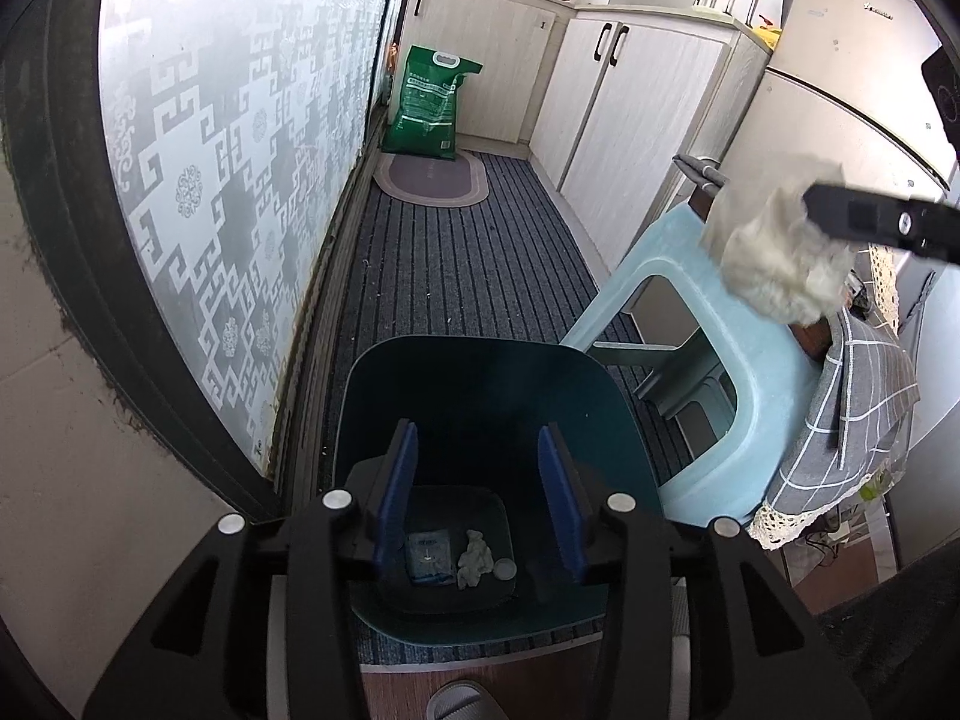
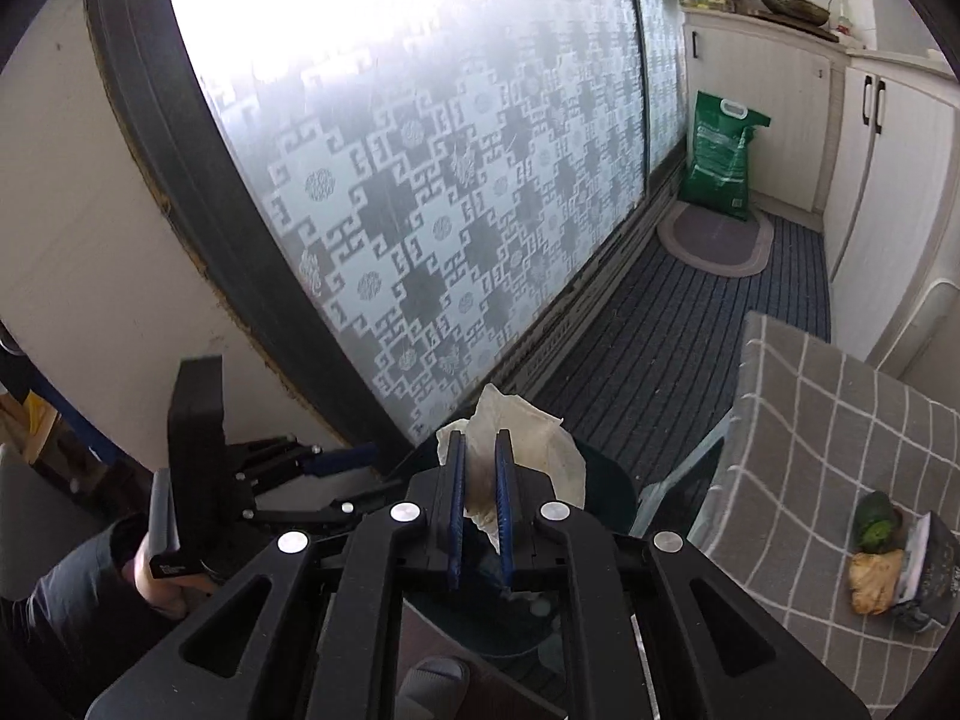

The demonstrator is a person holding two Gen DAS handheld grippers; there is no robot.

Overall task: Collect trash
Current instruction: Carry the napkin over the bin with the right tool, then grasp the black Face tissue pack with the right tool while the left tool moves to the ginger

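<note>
A dark teal trash bin [image 1: 372, 396] stands on the striped carpet. At its bottom lie a pale packet [image 1: 429, 558], a crumpled tissue [image 1: 474, 558] and a small round cap [image 1: 504, 569]. My left gripper [image 1: 480, 429] hovers open over the bin's mouth, with nothing between its blue pads. My right gripper [image 2: 478, 438] is shut on a crumpled white tissue [image 2: 528, 438], above the bin's rim [image 2: 612, 486]. From the left wrist view this gripper [image 1: 816, 204] and its tissue [image 1: 774, 258] come in blurred at the upper right. The left gripper [image 2: 354, 456] shows at the left of the right wrist view.
A light blue plastic stool [image 1: 708, 372] leans right of the bin, under a table with a grey checked cloth [image 2: 840, 420]. On the cloth lie a green item [image 2: 876, 528] and a yellowish scrap [image 2: 876, 582]. A patterned glass door [image 1: 228, 180] runs along the left. A green bag [image 1: 429, 102] stands by the cabinets.
</note>
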